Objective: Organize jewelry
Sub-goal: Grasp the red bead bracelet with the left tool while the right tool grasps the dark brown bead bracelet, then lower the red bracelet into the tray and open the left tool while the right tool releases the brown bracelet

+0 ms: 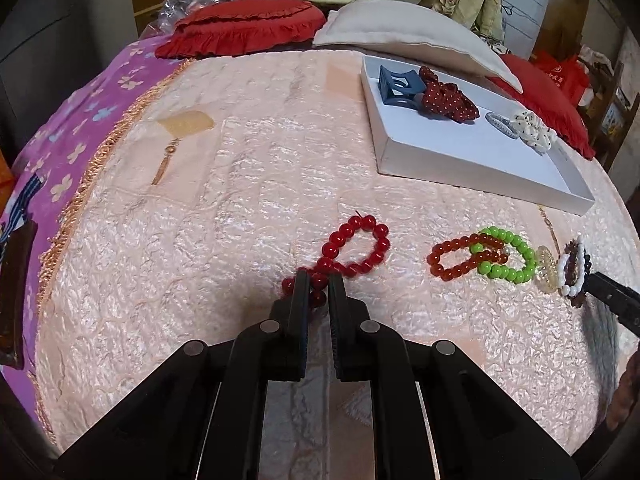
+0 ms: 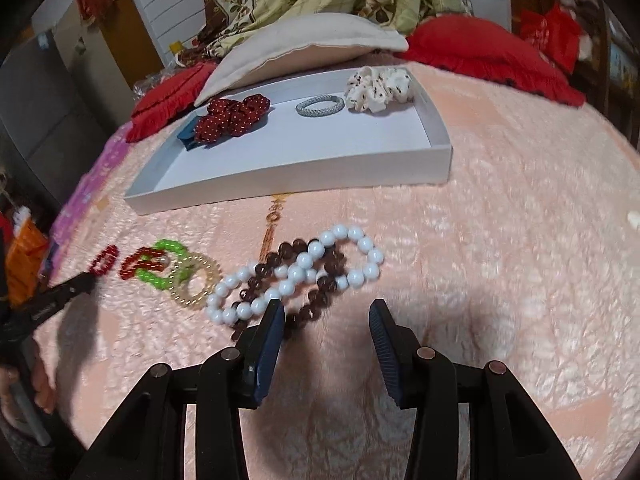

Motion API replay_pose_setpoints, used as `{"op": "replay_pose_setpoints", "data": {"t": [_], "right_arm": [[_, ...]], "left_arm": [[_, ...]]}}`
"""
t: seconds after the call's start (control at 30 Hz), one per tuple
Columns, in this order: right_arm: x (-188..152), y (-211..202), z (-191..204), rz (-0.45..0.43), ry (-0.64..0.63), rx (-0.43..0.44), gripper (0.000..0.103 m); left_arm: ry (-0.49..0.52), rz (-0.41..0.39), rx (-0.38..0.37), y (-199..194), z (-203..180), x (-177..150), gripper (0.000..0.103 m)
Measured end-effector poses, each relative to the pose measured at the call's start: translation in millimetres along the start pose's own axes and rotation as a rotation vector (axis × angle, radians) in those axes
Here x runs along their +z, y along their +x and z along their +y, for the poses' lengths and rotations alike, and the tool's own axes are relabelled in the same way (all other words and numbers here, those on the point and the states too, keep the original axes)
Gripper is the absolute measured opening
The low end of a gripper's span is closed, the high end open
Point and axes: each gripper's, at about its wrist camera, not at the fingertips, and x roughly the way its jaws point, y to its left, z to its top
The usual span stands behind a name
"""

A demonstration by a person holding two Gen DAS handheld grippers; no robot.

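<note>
My left gripper (image 1: 319, 278) is shut on a dark red bead bracelet (image 1: 360, 246) lying on the pink bedspread; the bracelet also shows in the right wrist view (image 2: 105, 259). To its right lie an orange-red bracelet (image 1: 460, 258), a green bracelet (image 1: 516, 256), a clear coil tie (image 1: 547, 274), then a white bracelet (image 1: 570, 270) over a brown one. My right gripper (image 2: 327, 310) is open just below the white bracelet (image 2: 304, 268) and brown bracelet (image 2: 324, 284), its left fingertip beside them. A white tray (image 2: 288, 178) holds a red dotted scrunchie (image 2: 236, 116), a grey band (image 2: 320, 105) and a white scrunchie (image 2: 378, 84).
A blue claw clip (image 1: 400, 86) lies in the tray's far corner (image 1: 366, 68). A red cushion (image 1: 240, 28) and white pillow (image 1: 412, 32) lie behind the tray. The bed's edge with purple sheet (image 1: 72, 140) runs along the left.
</note>
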Motion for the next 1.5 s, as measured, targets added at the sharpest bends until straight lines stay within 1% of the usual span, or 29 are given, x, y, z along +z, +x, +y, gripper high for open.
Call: {"op": "replay_pose_setpoints", "data": {"t": [0.07, 0.1, 0.13, 0.17, 0.2, 0.27, 0.3, 0.4, 0.6, 0.77, 0.9, 1.13, 1.23, 1.37, 1.5], "right_arm": [[1.9, 4.5, 6.6, -0.012, -0.032, -0.039, 0.042], [2.2, 7.8, 12.1, -0.022, -0.057, -0.072, 0.036], [2.3, 9.0, 14.5, -0.028, -0.073, -0.094, 0.026], [2.5, 9.8, 16.9, -0.029, -0.086, -0.101, 0.022], [3.1, 9.9, 17.7, -0.025, -0.087, -0.089, 0.013], [3.5, 7.0, 14.4, -0.010, -0.068, -0.059, 0.008], [2.6, 2.4, 9.3, -0.006, -0.046, -0.034, 0.008], [-1.5, -17.9, -0.3, -0.032, -0.004, -0.007, 0.008], [-7.3, -77.6, -15.8, -0.131, 0.060, 0.026, 0.008], [-10.5, -117.6, -13.5, -0.198, 0.070, 0.048, 0.008], [-13.8, -139.2, -10.2, -0.232, 0.068, 0.058, 0.008], [-20.1, -168.6, -7.5, -0.275, 0.060, 0.061, 0.008], [-19.3, -178.2, -7.7, -0.286, 0.054, 0.059, 0.008], [-11.3, -183.1, -8.6, -0.289, 0.040, 0.051, 0.008], [5.1, -178.7, -8.7, -0.278, 0.018, 0.033, 0.008]], "left_arm": [[0.000, -0.004, 0.006, 1.7, -2.5, 1.0, 0.008], [0.000, -0.004, 0.007, 2.3, -3.8, 1.3, 0.008], [0.002, -0.002, 0.010, 2.5, -5.6, 1.7, 0.008], [0.006, 0.003, 0.010, 1.8, -7.6, 2.1, 0.008], [0.007, 0.008, 0.000, 0.2, -9.2, 2.0, 0.008], [0.003, 0.014, -0.020, -4.2, -11.4, 2.1, 0.008], [-0.001, 0.006, -0.026, -10.1, -12.7, 2.1, 0.008], [-0.015, -0.017, -0.064, -30.9, -15.4, 2.6, 0.008], [0.001, -0.097, -0.127, -85.2, -27.7, 1.0, 0.008], [0.033, -0.140, -0.166, -124.7, -39.3, -3.7, 0.008], [0.020, -0.146, -0.204, -146.4, -39.4, -7.5, 0.008], [0.007, -0.184, -0.191, -177.1, -34.5, -14.9, 0.008], [0.026, -0.190, -0.179, -184.3, -36.0, -16.1, 0.008], [0.064, -0.188, -0.161, -185.3, -43.7, -11.6, 0.008], [0.114, -0.184, -0.140, -177.8, -55.1, 3.1, 0.008]]}}
